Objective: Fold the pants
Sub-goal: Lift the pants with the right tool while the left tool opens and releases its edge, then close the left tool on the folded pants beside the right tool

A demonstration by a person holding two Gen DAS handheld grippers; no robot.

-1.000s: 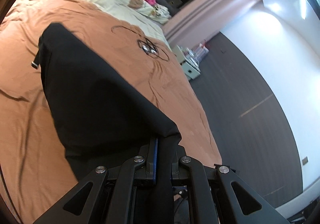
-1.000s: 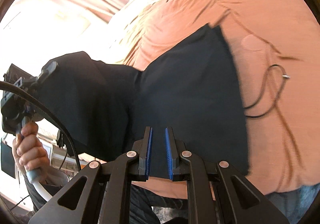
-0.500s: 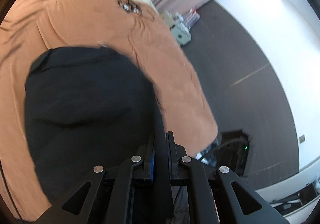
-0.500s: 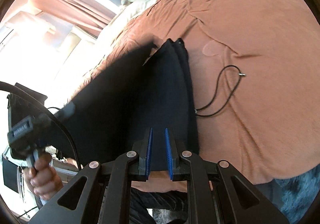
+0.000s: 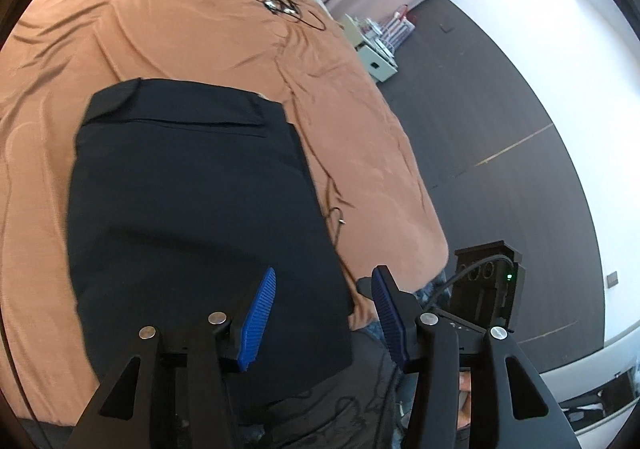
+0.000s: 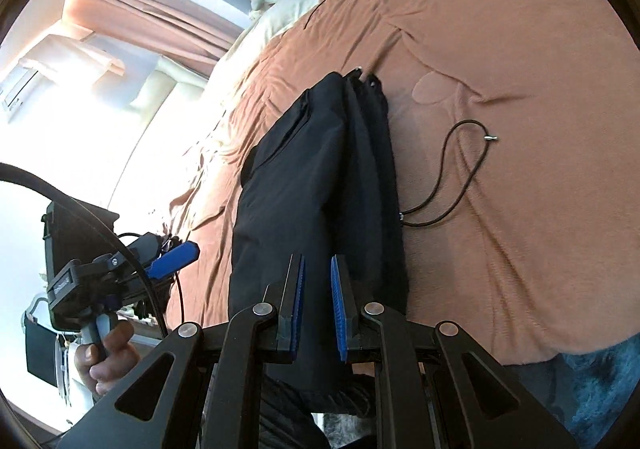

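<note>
Black pants (image 5: pixel 192 209) lie folded flat on the bed's orange blanket (image 5: pixel 120 29). The left hand-held gripper (image 5: pixel 320 313) has just been opening, nothing pinched. The right hand-held gripper (image 6: pixel 318 313) clamps their near edge, almost closed.

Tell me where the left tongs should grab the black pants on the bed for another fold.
Probably the near hem of the pants, coming in low from the foot of the bed. That edge hangs just past the mattress, so the open left tongs can likely straddle it without digging into the blanket.
</note>
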